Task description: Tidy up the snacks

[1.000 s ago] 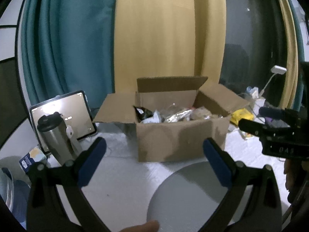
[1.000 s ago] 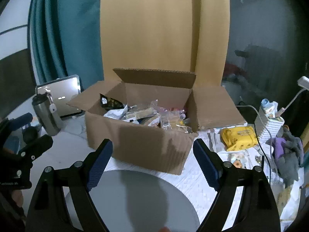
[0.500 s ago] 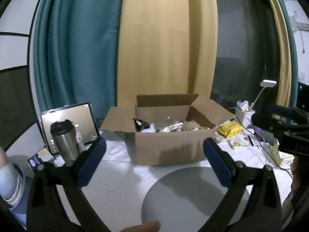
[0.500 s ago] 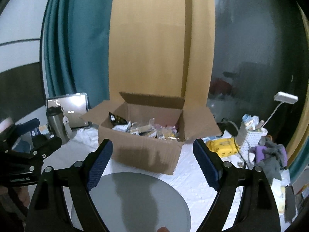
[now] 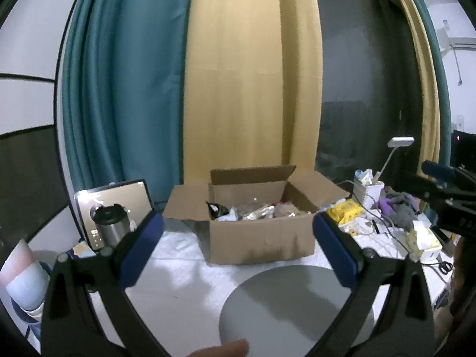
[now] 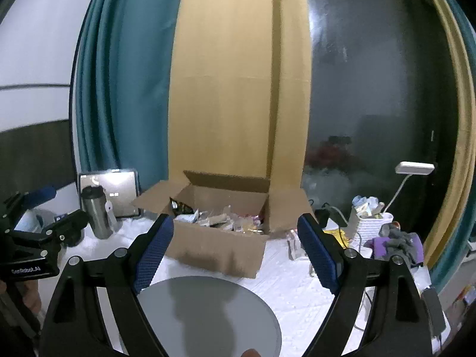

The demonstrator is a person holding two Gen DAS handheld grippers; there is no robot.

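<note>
Both grippers wide, empty, facing open cardboard box (image 5: 261, 238) w/ snack packets (image 5: 255, 212).
L gripper (image 5: 238, 244) & R gripper (image 6: 235, 247) apart from box; gray round plate (image 6: 208, 312) just below jaws.

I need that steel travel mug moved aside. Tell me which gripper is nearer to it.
Left. The left gripper has the steel travel mug just beyond its left finger; the right gripper sits further right, facing the cardboard box.

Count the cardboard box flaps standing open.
4: the cardboard box has a back flap upright, a left flap and a right flap spread outward, and a front flap folded down.
</note>
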